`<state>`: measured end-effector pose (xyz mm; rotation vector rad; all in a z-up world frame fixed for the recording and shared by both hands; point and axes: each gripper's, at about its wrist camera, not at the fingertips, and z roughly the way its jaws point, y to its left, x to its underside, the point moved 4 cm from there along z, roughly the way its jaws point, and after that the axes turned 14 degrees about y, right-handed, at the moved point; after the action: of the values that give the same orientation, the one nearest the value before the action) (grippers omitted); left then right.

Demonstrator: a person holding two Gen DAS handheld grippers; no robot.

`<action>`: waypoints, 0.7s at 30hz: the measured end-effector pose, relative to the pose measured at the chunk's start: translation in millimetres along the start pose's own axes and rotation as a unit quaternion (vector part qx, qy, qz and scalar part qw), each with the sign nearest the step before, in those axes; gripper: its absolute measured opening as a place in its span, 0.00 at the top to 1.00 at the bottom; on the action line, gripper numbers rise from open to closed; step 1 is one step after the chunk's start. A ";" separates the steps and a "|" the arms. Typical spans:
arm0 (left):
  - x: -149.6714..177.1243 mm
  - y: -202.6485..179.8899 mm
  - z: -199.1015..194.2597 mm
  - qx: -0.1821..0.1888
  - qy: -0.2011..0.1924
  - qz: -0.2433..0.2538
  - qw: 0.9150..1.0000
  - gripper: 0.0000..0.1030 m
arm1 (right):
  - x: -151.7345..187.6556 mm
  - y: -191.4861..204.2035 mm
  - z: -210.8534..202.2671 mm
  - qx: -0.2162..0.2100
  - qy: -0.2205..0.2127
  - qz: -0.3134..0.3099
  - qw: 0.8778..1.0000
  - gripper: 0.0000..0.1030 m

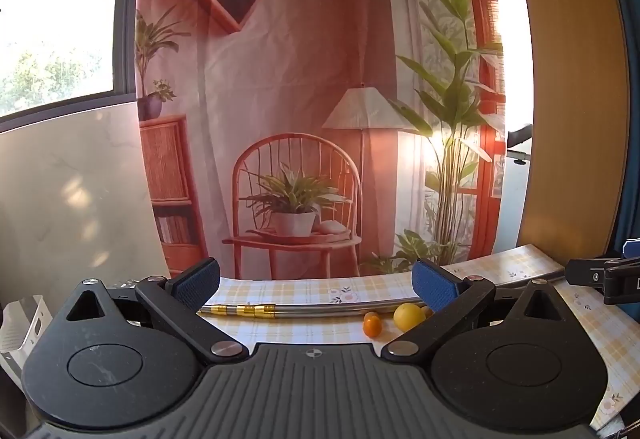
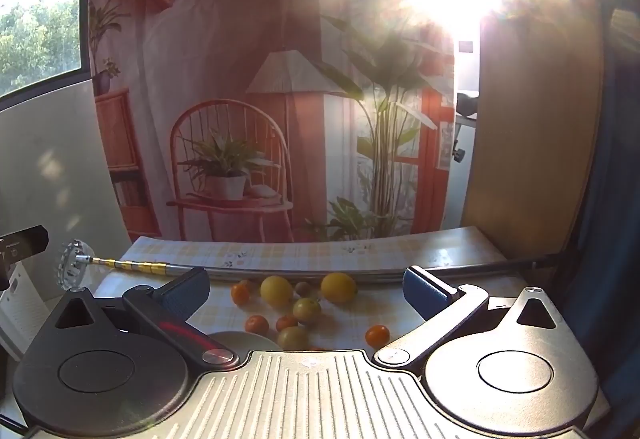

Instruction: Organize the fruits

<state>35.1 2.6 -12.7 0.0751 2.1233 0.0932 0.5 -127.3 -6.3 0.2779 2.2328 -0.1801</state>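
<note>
Loose fruits lie on the checked tablecloth [image 2: 280,253]. The right wrist view shows two yellow lemons [image 2: 276,290] [image 2: 338,287], several small oranges [image 2: 377,335] [image 2: 240,294] [image 2: 256,324], two greenish fruits [image 2: 307,310] [image 2: 293,337] and a small brown one [image 2: 303,288]. A pale plate's rim [image 2: 240,340] peeks out at the near left. My right gripper [image 2: 306,293] is open above the fruits, holding nothing. In the left wrist view a lemon [image 1: 408,316] and an orange [image 1: 372,324] lie near the right finger. My left gripper [image 1: 316,285] is open and empty.
A metal rod with gold bands [image 2: 280,271] [image 1: 304,309] lies across the table behind the fruits, with a spiked round head [image 2: 72,269] at its left end. A printed backdrop cloth [image 1: 300,99] hangs behind the table. A white basket [image 1: 24,323] stands at the left.
</note>
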 end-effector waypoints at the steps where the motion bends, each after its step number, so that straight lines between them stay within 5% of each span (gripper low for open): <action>1: 0.3 -0.4 -0.4 -0.001 -0.001 0.000 1.000 0.00 | 0.4 1.1 -0.4 0.000 0.000 0.001 1.000 0.00; 21: 0.7 -0.9 -2.2 -0.003 -0.004 -0.001 1.000 0.00 | 0.3 -2.3 -2.8 0.000 -0.001 0.001 1.000 0.00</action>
<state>32.8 1.7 -12.3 0.0704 2.1150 0.0978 -2.4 -128.8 -4.7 0.2802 2.2295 -0.1783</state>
